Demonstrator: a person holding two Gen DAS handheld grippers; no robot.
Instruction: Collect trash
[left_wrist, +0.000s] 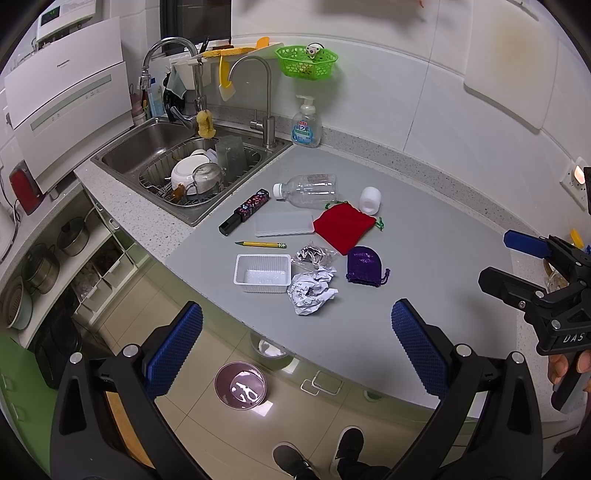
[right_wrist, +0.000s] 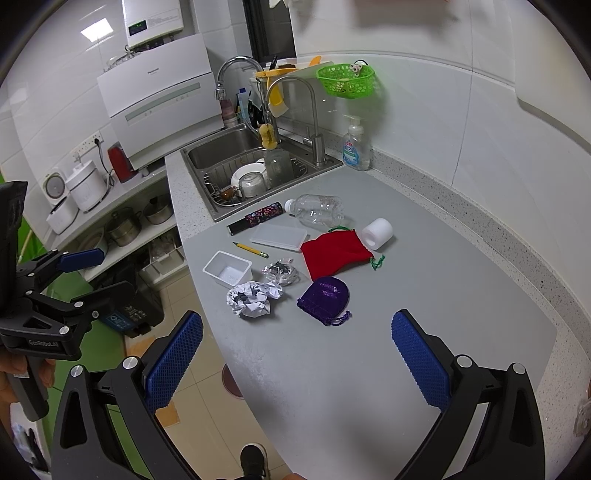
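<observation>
R claw (right_wrist: 297, 354) wide open above counter (right_wrist: 424, 236) edge; crumpled paper (right_wrist: 253, 297) beside white tray (right_wrist: 228, 272), purple pouch (right_wrist: 325, 296) near.

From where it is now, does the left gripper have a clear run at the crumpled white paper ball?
Probably yes. The left gripper is open and empty, and the crumpled white paper ball lies near the counter's front edge with nothing between. The white plastic tray crowds its left side.

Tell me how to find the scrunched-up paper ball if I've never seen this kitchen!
Start at the metal sink and move onto the grey counter beside it, toward its front edge. The crumpled paper ball lies right of the empty white plastic tray and just in front of a crinkly clear wrapper. It is the only white, wrinkled lump with dark print on it.
</observation>
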